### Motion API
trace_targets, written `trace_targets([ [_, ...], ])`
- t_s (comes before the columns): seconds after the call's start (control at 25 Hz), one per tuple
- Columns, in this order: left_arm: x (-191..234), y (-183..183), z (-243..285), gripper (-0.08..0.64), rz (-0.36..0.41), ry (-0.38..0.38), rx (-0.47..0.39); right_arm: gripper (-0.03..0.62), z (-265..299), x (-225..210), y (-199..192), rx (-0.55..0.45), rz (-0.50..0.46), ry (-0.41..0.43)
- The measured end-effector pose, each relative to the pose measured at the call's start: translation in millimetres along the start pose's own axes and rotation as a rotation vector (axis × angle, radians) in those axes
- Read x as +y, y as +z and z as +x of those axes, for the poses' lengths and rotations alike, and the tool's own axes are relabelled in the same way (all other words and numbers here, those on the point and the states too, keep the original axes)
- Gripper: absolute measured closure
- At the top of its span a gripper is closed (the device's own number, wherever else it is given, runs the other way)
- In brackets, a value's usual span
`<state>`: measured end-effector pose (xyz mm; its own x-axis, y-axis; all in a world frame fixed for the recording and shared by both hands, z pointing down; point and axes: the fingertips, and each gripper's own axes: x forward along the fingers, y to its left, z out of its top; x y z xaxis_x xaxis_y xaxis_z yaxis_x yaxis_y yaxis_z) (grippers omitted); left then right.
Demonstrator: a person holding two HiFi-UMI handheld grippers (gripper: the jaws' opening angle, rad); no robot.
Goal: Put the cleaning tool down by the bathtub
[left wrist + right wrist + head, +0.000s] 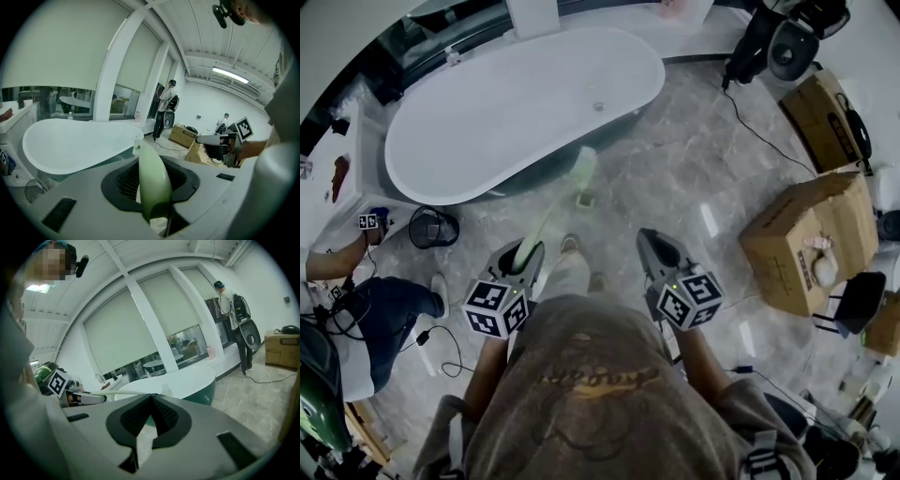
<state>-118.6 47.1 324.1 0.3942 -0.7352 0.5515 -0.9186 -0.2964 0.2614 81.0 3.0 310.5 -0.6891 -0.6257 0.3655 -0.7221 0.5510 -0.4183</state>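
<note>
A white oval bathtub (516, 108) with a dark outer shell stands ahead of me on the marble floor. My left gripper (528, 255) is shut on the pale green handle of a long cleaning tool (558, 208). The tool slants up and forward, and its far end reaches the tub's near side. In the left gripper view the handle (152, 183) runs out from between the jaws toward the tub (75, 145). My right gripper (654, 240) hovers beside it, shut and empty; its tips meet (151, 397). The right gripper view shows the left gripper (91, 398) and tub (187, 380).
Cardboard boxes (811, 239) sit on the floor at right, another (825, 112) behind them. A person (356, 319) crouches at the left near a black wire basket (431, 227). Black equipment (787, 37) with a cable stands at the far right. Another person (166, 105) stands beyond the tub.
</note>
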Motion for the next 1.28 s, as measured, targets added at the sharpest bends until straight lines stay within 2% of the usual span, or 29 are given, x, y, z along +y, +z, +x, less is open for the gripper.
trace_targets([
  [0.32, 34.1, 28.7, 45.3, 0.456, 0.036, -0.028, 0.027, 0.592, 46.9, -22.5, 29.2, -0.026, 0.002, -0.025],
  [0.56, 54.6, 36.2, 75.2, 0.456, 0.038, -0.040, 0.039, 0.592, 74.4, -40.3, 32.7, -0.029, 0.030, -0.042],
  [0.88, 77.4, 27.1, 107.1, 0.456, 0.059, -0.063, 0.064, 0.592, 110.9, -47.8, 27.6, -0.016, 0.044, -0.056],
  [1.28, 98.4, -11.0, 155.4, 0.456, 0.061, -0.070, 0.127, 0.592, 139.5, -74.3, -2.7, 0.006, 0.065, -0.098],
])
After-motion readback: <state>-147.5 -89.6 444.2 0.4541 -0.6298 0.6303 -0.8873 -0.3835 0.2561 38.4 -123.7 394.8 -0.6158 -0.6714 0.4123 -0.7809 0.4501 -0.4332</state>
